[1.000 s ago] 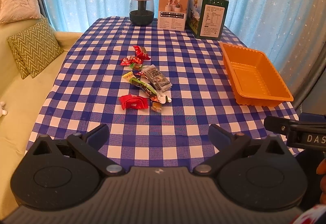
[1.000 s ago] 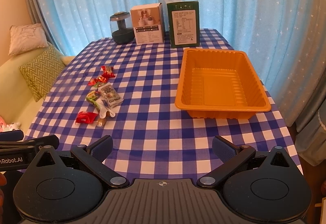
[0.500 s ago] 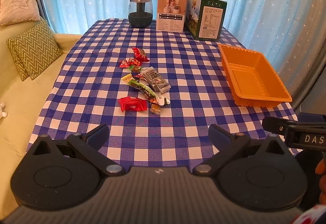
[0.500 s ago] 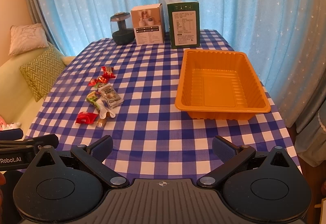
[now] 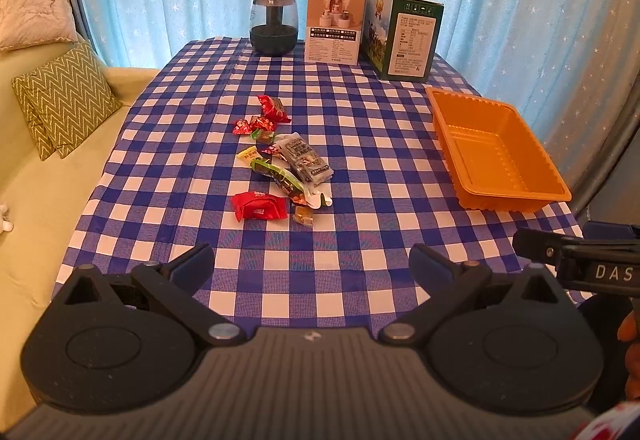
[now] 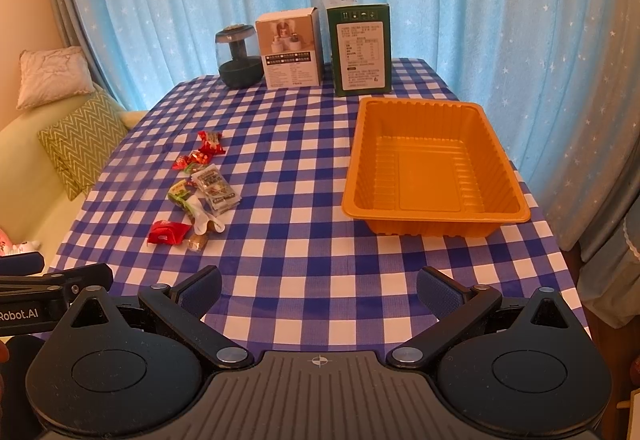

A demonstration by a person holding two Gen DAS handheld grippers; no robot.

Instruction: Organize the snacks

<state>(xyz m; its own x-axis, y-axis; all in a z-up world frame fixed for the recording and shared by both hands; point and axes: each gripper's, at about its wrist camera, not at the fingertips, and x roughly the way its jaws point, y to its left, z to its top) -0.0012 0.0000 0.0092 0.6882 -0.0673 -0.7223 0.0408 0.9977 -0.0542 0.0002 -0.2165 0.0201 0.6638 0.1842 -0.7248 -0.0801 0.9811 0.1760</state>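
Observation:
A loose pile of wrapped snacks [image 5: 280, 156] lies mid-table on the blue checked cloth; it also shows in the right wrist view [image 6: 200, 188]. A red packet [image 5: 259, 205] is the nearest piece. An empty orange tray [image 5: 496, 156] stands at the right; it fills the middle of the right wrist view [image 6: 434, 168]. My left gripper [image 5: 312, 264] is open and empty, near the front edge, well short of the snacks. My right gripper [image 6: 318, 290] is open and empty, short of the tray.
A dark jar [image 5: 274, 23], a white box [image 5: 334, 25] and a green box [image 5: 402, 31] stand along the far edge before blue curtains. A sofa with cushions [image 5: 64, 100] lies left of the table.
Both grippers have drawn back and risen slightly, so the table looks a little farther away. Nothing on the table has moved, and both jaws stay open.

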